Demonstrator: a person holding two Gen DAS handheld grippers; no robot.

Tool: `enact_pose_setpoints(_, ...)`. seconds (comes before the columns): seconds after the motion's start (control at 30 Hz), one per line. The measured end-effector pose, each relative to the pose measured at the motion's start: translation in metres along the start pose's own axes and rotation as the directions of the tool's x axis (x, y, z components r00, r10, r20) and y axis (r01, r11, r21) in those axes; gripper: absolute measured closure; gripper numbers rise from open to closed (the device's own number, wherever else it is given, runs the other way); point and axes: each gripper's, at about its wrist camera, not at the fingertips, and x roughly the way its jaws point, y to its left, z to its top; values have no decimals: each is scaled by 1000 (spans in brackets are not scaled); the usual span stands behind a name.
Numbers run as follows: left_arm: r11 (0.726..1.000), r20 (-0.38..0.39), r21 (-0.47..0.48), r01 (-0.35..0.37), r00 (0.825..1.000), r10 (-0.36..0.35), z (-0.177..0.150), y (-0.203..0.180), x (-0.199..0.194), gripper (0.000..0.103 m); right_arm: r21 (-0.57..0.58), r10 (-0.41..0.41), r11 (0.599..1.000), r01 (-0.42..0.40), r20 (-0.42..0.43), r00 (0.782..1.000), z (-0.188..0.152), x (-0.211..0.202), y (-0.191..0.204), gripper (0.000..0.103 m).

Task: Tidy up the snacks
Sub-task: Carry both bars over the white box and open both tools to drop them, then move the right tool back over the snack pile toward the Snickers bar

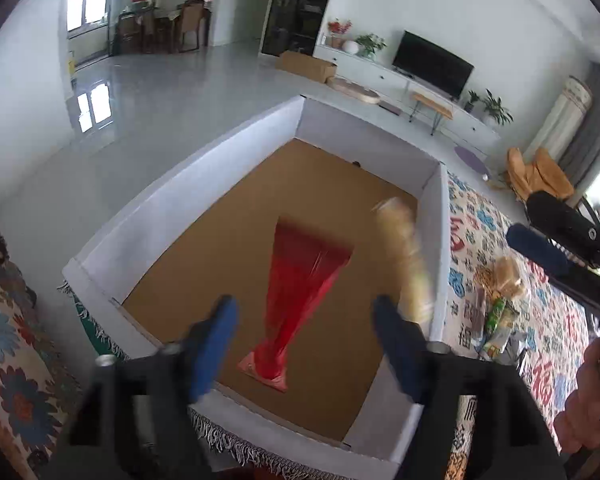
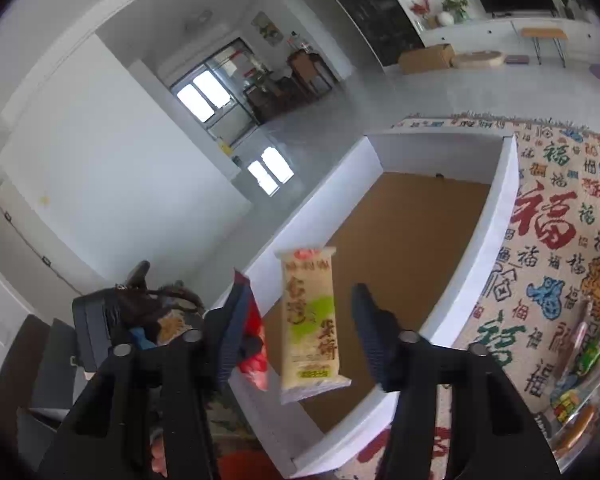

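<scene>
Below the left wrist camera, the left gripper [image 1: 302, 316] has its jaws apart with nothing clamped; a red snack packet [image 1: 300, 288], blurred, lies over the brown floor of the white box [image 1: 172, 208], its long axis running away from the camera, and a beige snack packet [image 1: 404, 256] blurs beside the right wall. From the right wrist view, the right gripper [image 2: 300, 316] has its jaws apart, untouching the beige packet between them, long axis upright over the box
</scene>
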Motion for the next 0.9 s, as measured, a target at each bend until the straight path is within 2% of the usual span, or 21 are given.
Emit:
enact_pose_setpoints(0.07,999,70,-32,-4,998,6,-9,7,-7,9,27,6,1000,-7,8,1000,-4,-4,-8,41)
enact_pose_setpoints(0.13,1000,63,-26,6,998,-4,-20,5,-6,8,15,-23,1000,23,17,1000,-12,-21,-19,40)
enact_pose_setpoints(0.2,999,56,1,35,998,-35,-33,-8,-10,8,-34,-105,994,107,37,994,-26,-44,-34,39)
enact_pose_setpoints(0.27,994,40,49,97,994,-99,-51,-27,-15,8,-76,-225,970,230,72,972,-47,-75,-57,35)
enact_pose_setpoints(0.33,979,-3,99,177,984,-178,-80,-50,-21,8,-88,-365,923,374,101,925,-73,-108,-91,32)
enact_pose_setpoints(0.37,968,-25,124,217,976,-215,-94,-64,-23,8,-86,-439,889,449,111,891,-88,-123,-110,32)
enact_pose_setpoints(0.4,957,-44,146,251,968,-247,-108,-77,-22,8,-82,-517,846,527,118,848,-103,-139,-130,32)
enact_pose_setpoints(0.5,924,-111,186,333,942,-317,-146,-115,-14,8,-56,-729,675,735,105,677,-147,-179,-185,33)
enact_pose_setpoints(0.53,915,-136,199,350,935,-328,-153,-136,-9,8,-35,-765,638,769,88,638,-158,-190,-202,33)
enact_pose_setpoints(0.57,909,-162,220,355,932,-324,-162,-151,-3,8,-13,-786,615,788,72,614,-169,-199,-216,33)
enact_pose_setpoints(0.63,901,-188,271,338,937,-295,-174,-175,11,8,19,-816,577,816,35,577,-183,-216,-234,33)
enact_pose_setpoints(0.7,898,-182,311,310,947,-264,-184,-193,21,8,32,-832,555,831,4,555,-194,-221,-247,33)
enact_pose_setpoints(0.83,902,-144,354,246,968,-208,-198,-196,31,8,30,-838,544,839,-22,545,-201,-217,-259,33)
enact_pose_setpoints(0.9,913,-160,319,256,963,-214,-201,-186,37,8,25,-837,546,837,-14,547,-204,-212,-262,32)
